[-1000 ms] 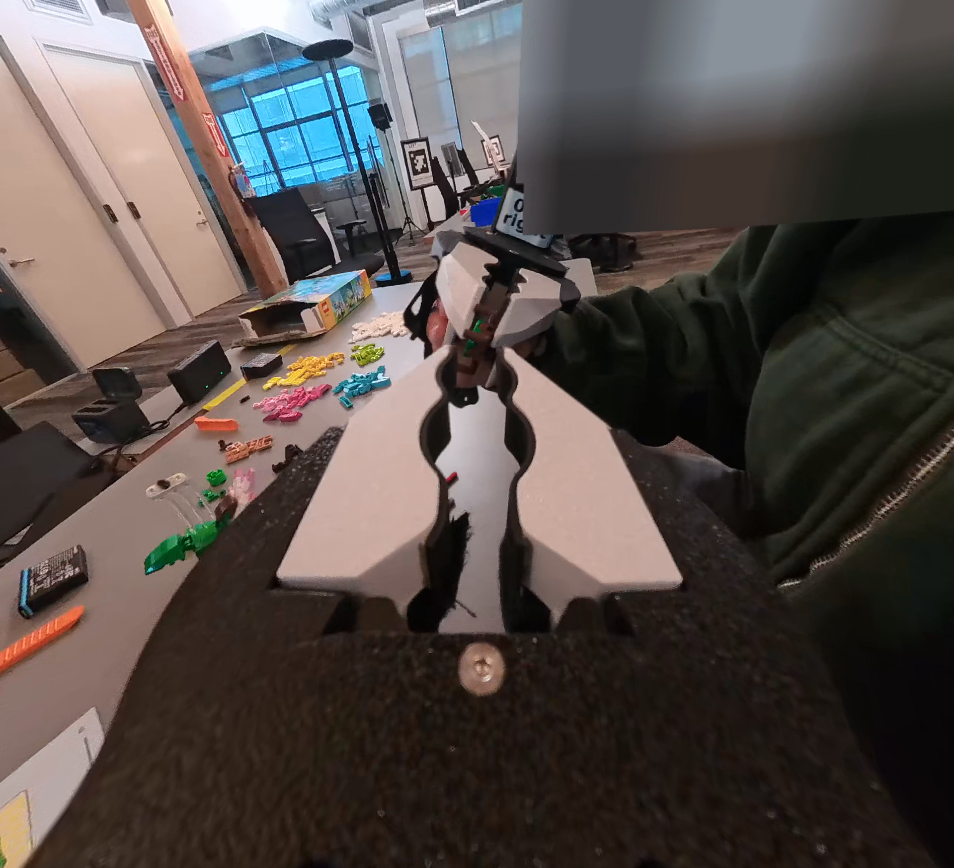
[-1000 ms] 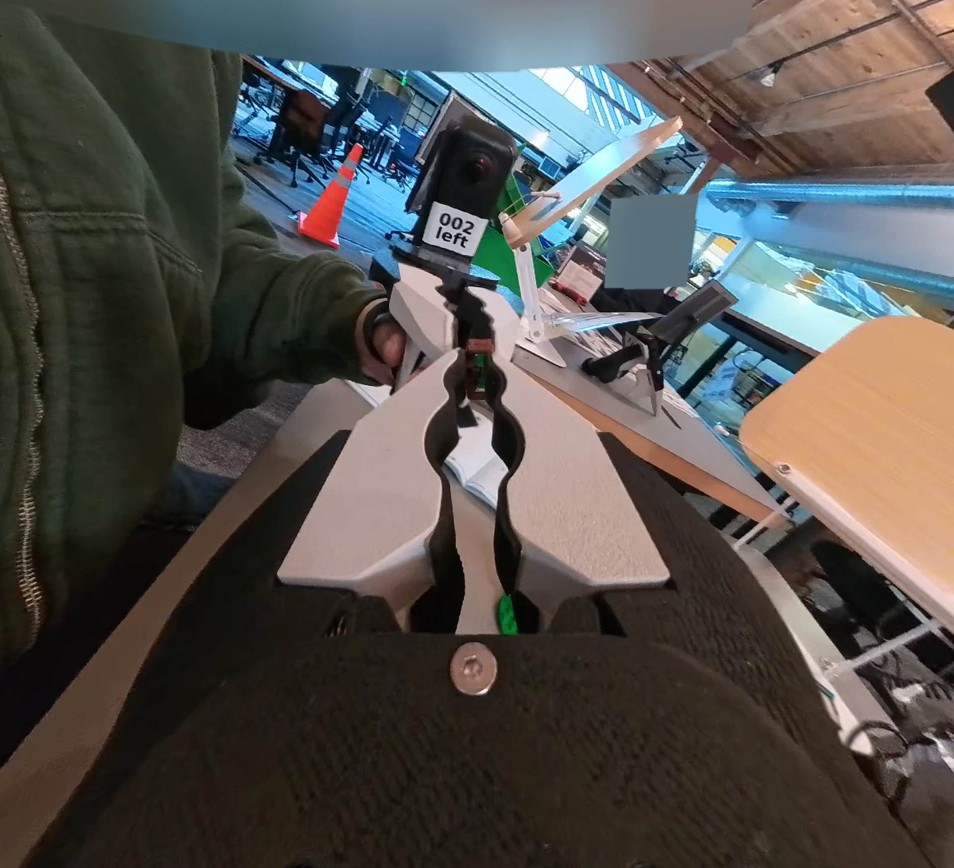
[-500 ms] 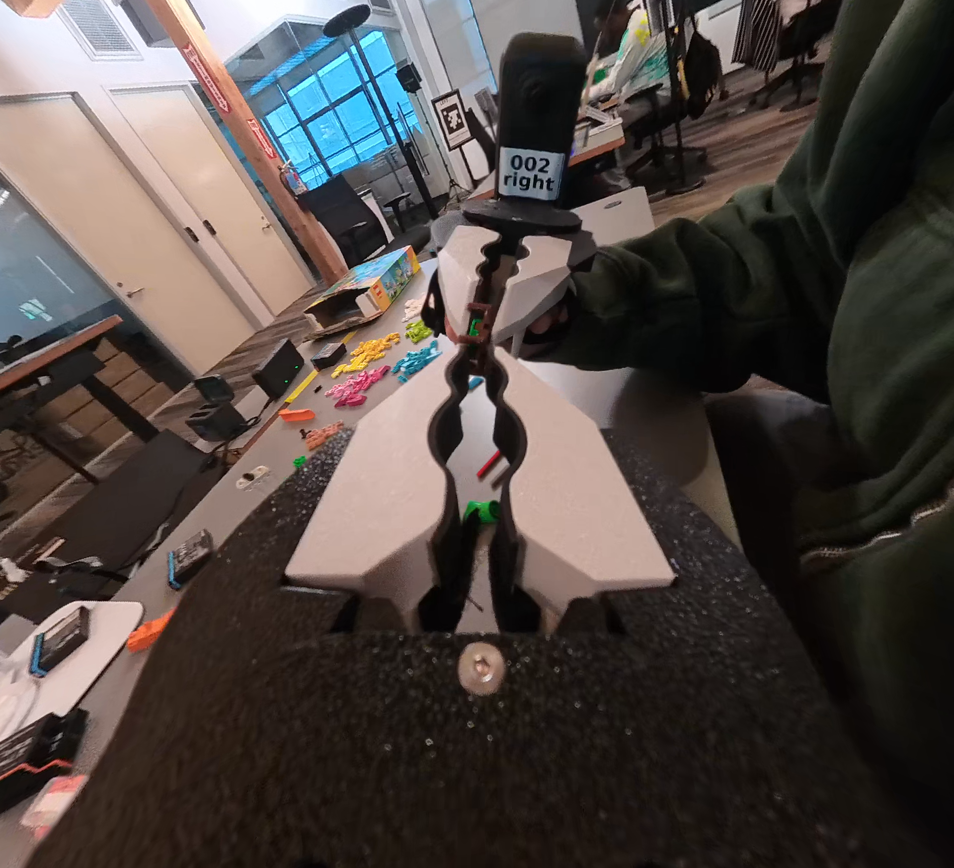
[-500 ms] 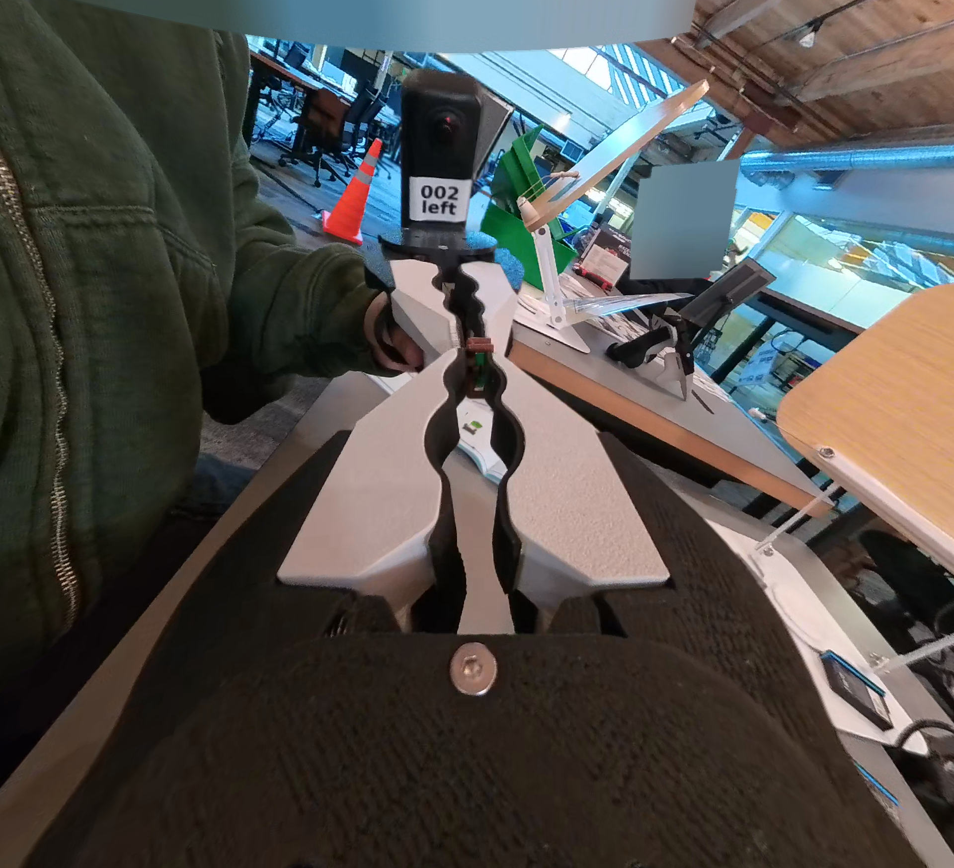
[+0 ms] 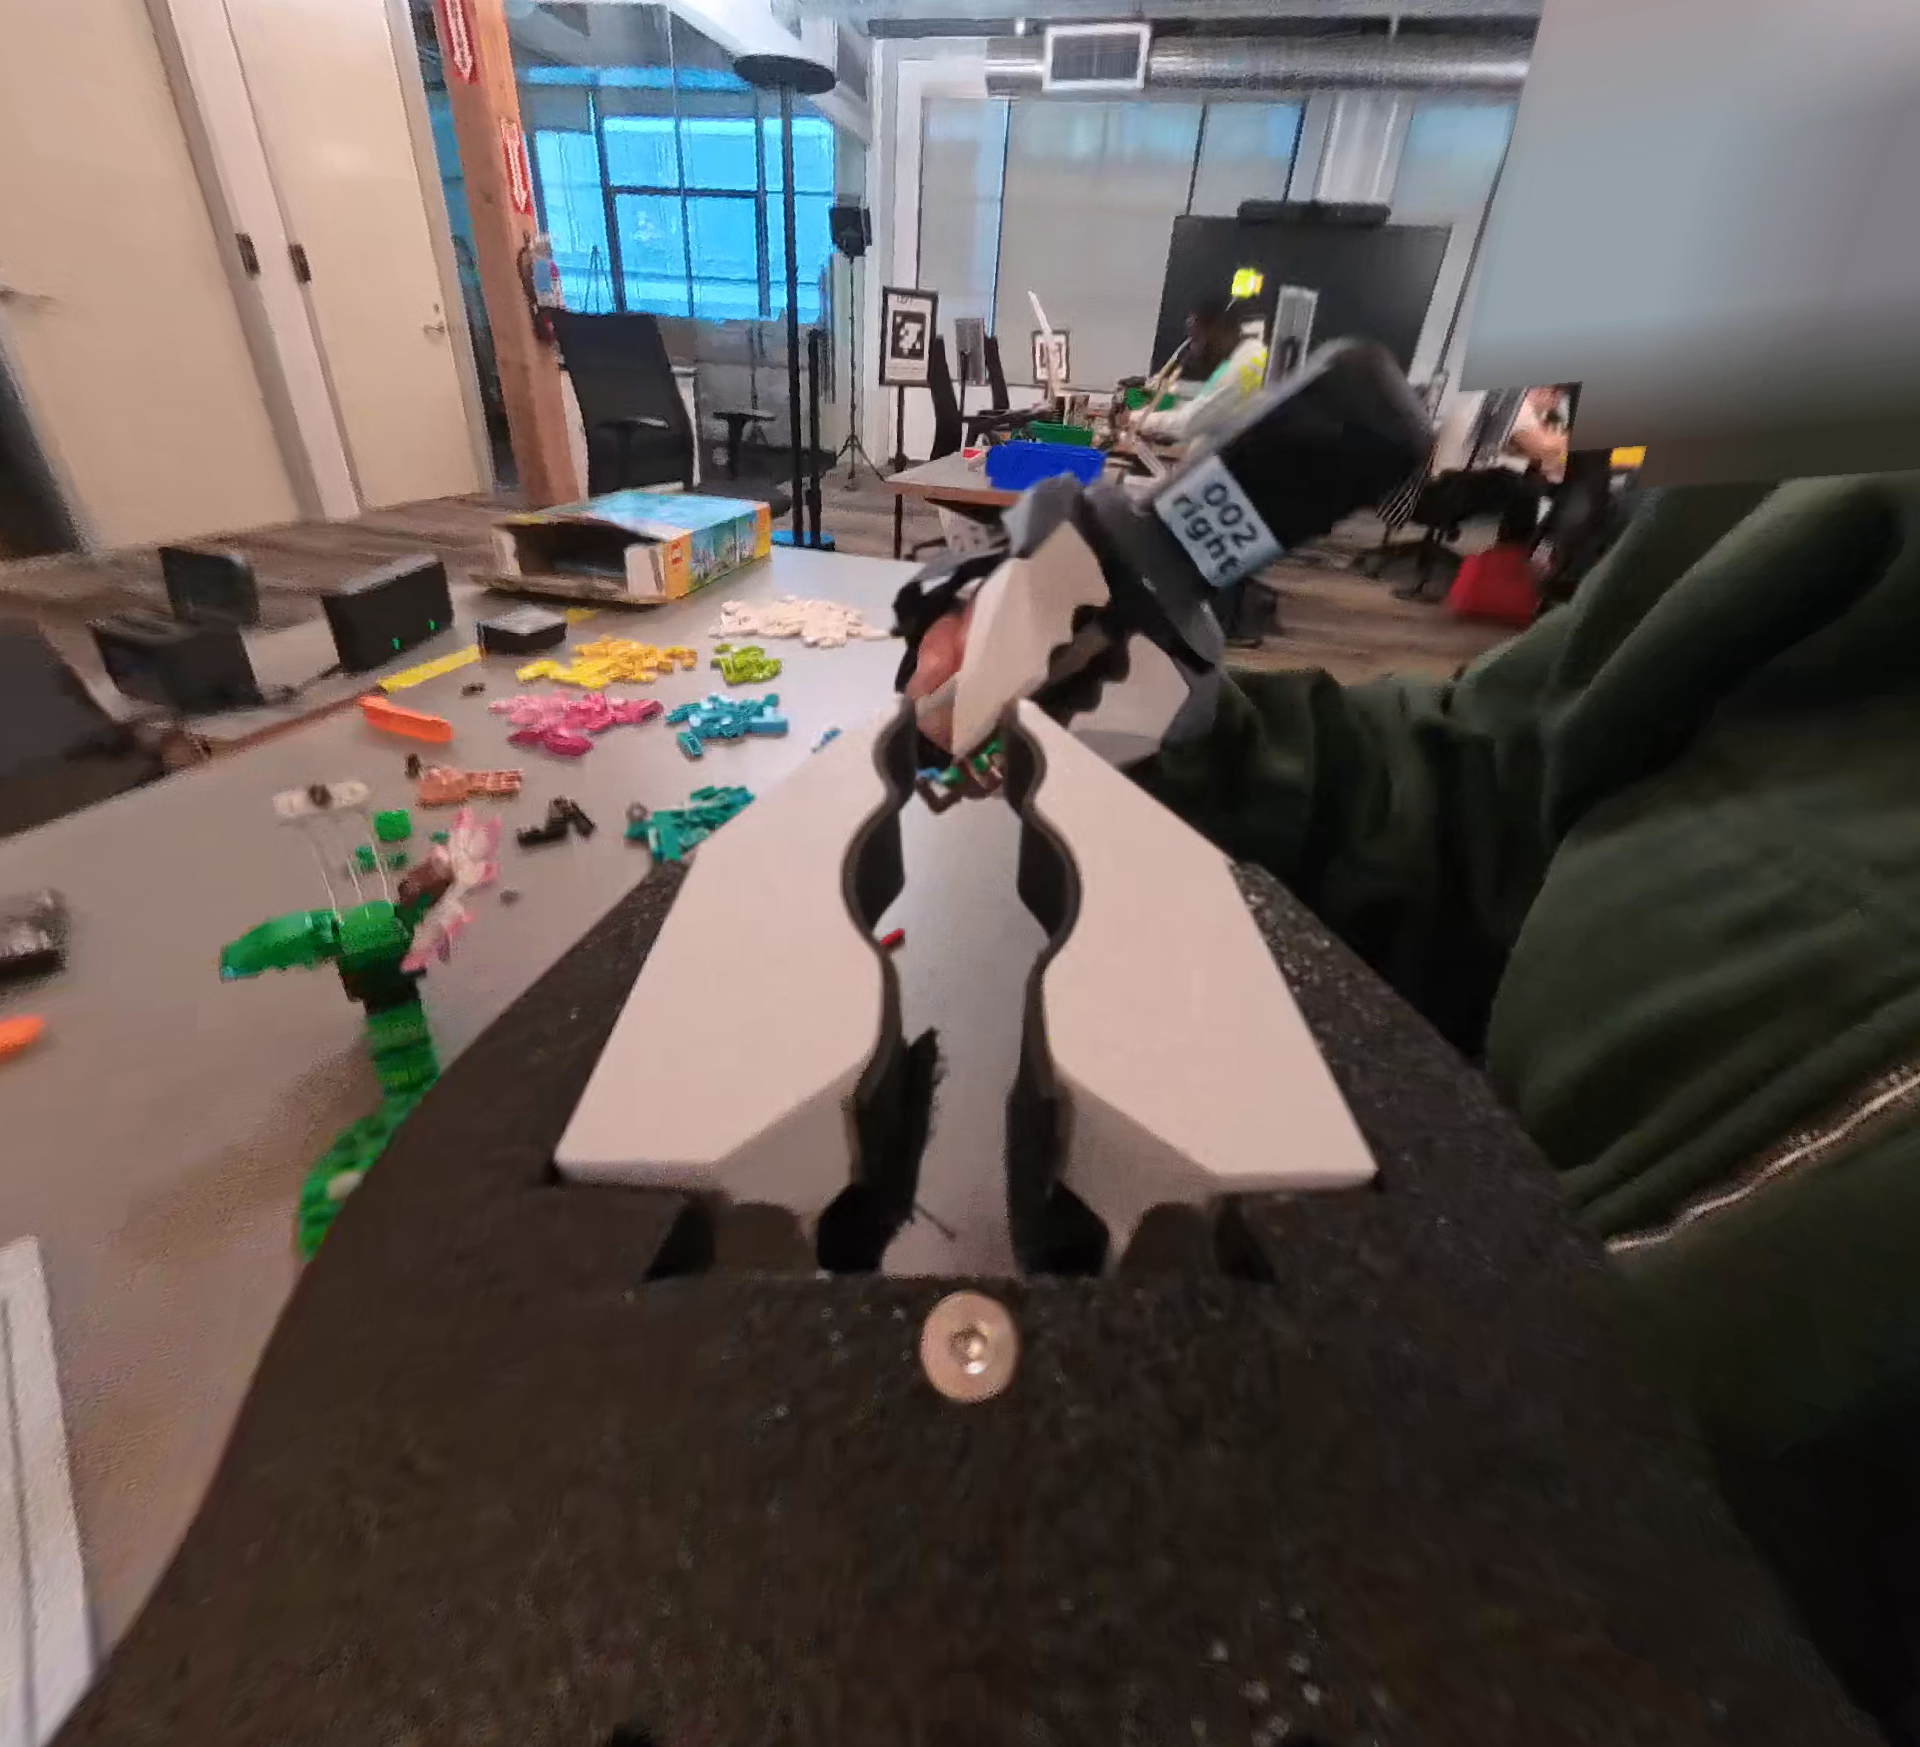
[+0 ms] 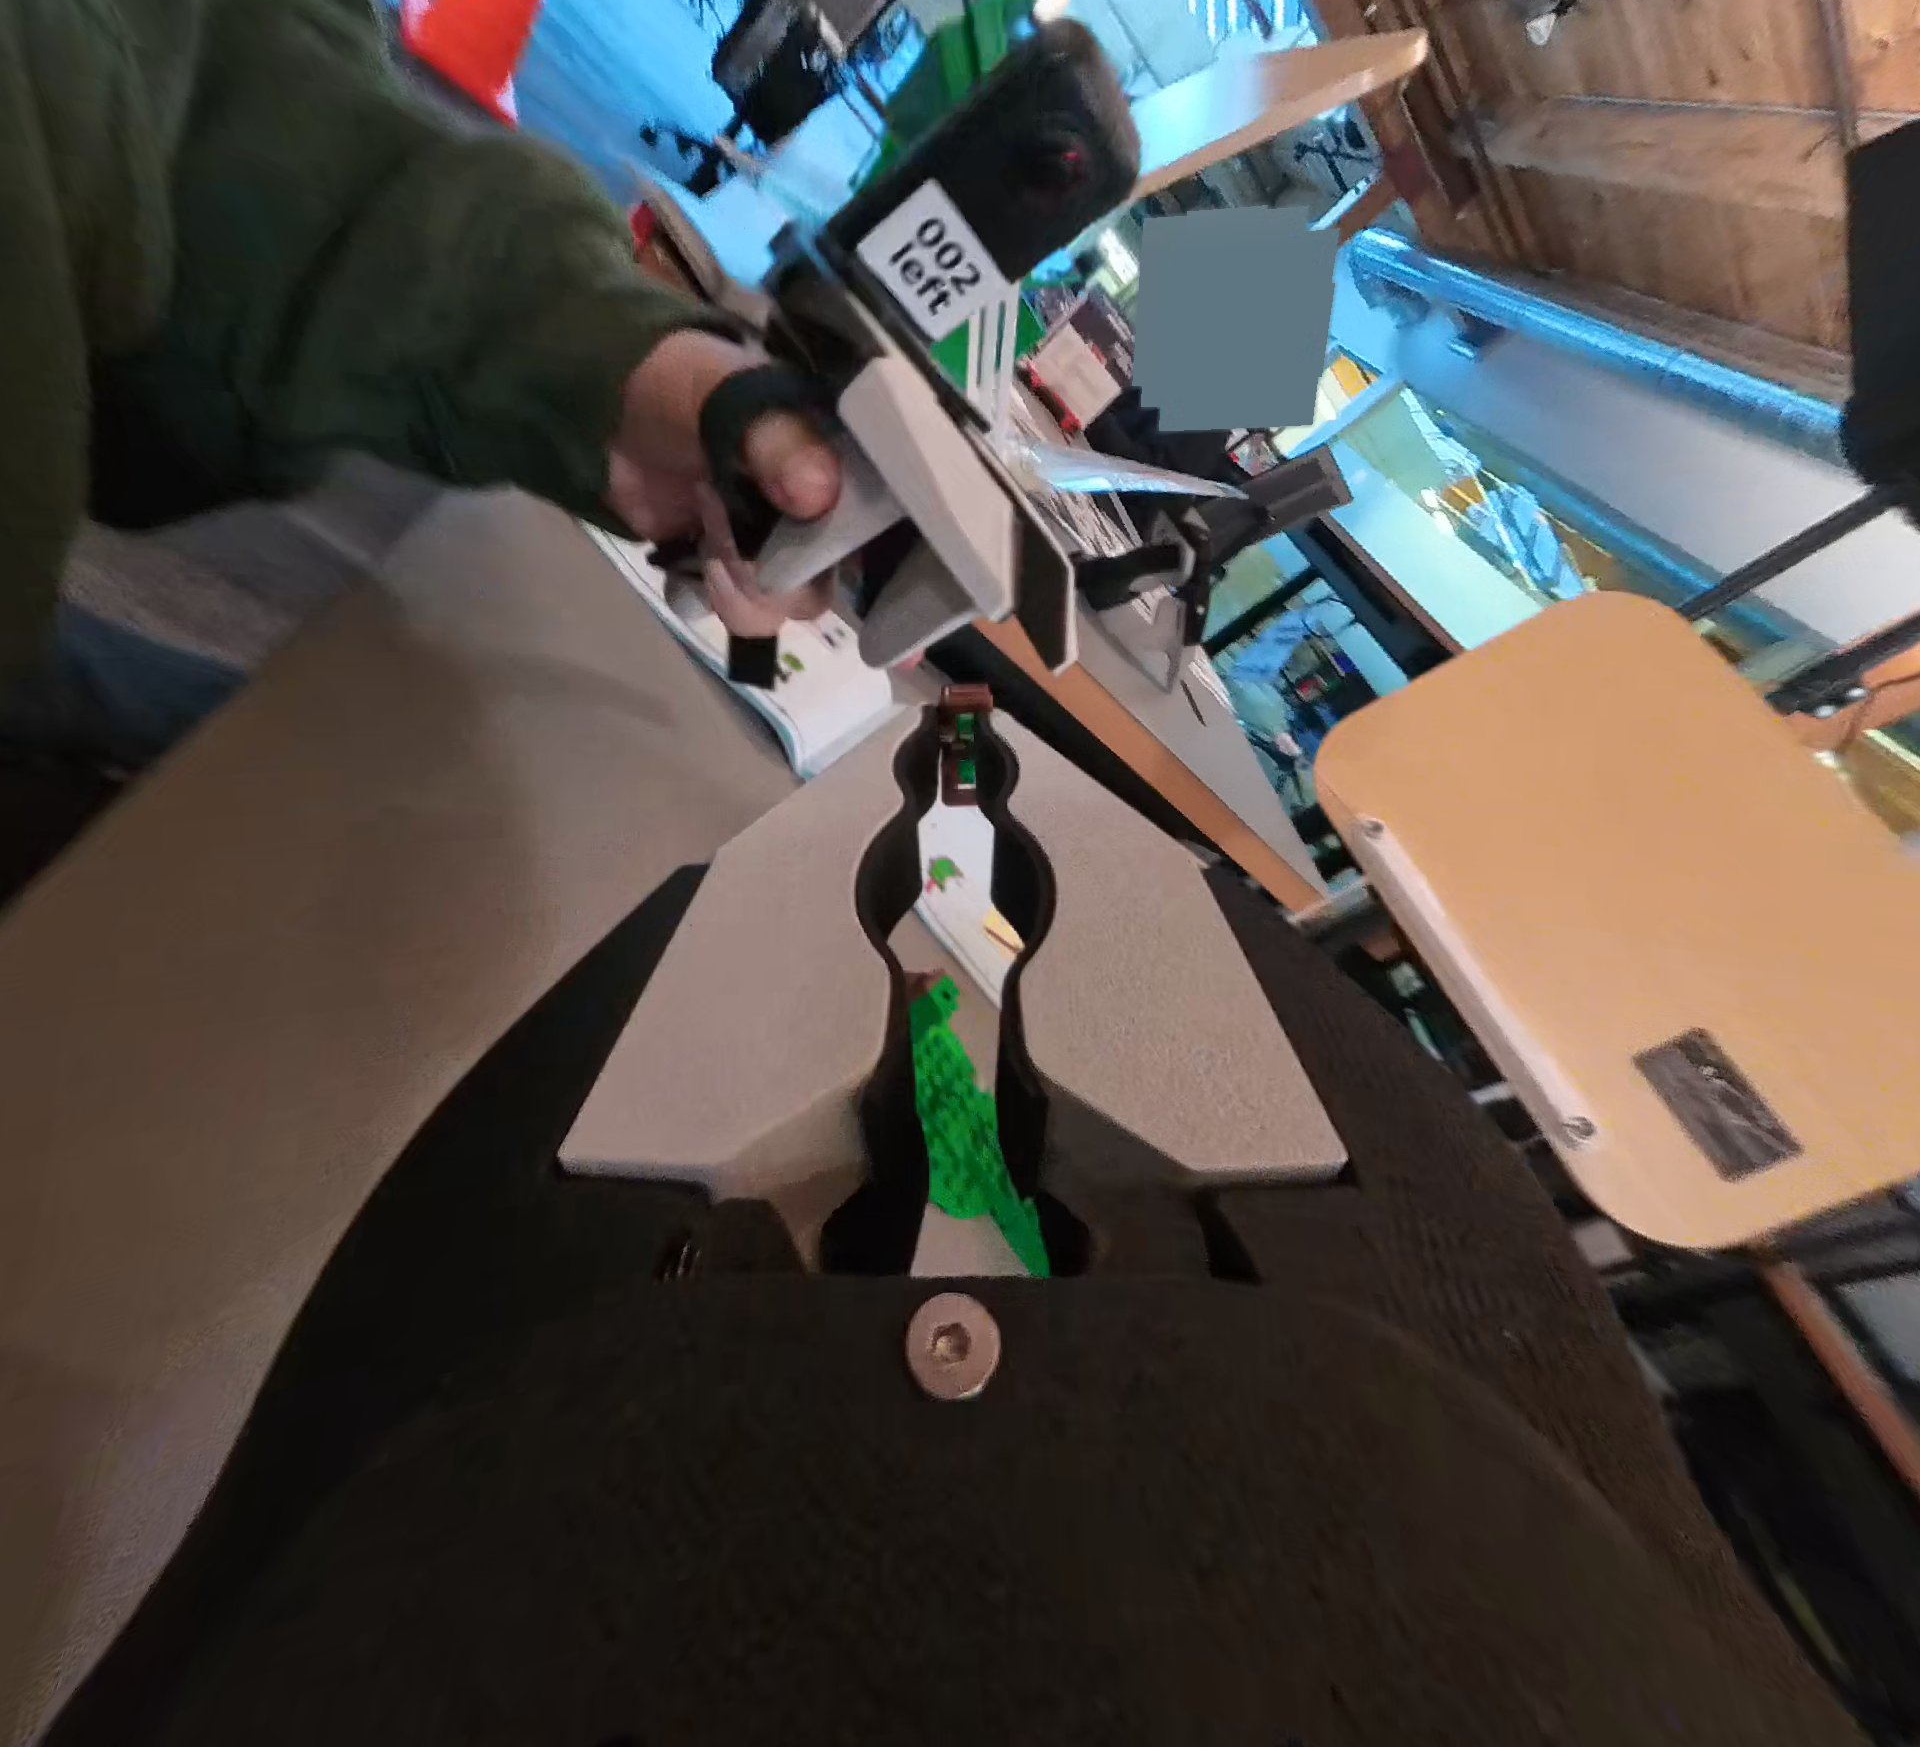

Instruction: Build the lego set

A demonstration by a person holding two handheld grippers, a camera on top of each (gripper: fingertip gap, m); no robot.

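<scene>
My right gripper point(image 6: 958, 741) pinches a small brown-and-green piece point(image 6: 958, 752); my left gripper point(image 5: 961, 762) looks nearly closed, contents unclear, so next I'd seat it on the green build point(image 5: 364, 991).

Your grey desk point(image 5: 187, 1105) carries sorted colour piles of bricks point(image 5: 582, 718), a green build point(image 5: 364, 991) near left, and an opened box point(image 5: 634, 544) far off.

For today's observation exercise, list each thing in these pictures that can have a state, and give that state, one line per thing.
Left claw: shut on the small brown and green piece.
Right claw: shut on the same piece.
Small brown and green piece: held in the air between both claws.
Lego box: open, lying on the table.
Green model: partly built, standing on the table.
Loose bricks: sorted in colour piles.
</scene>
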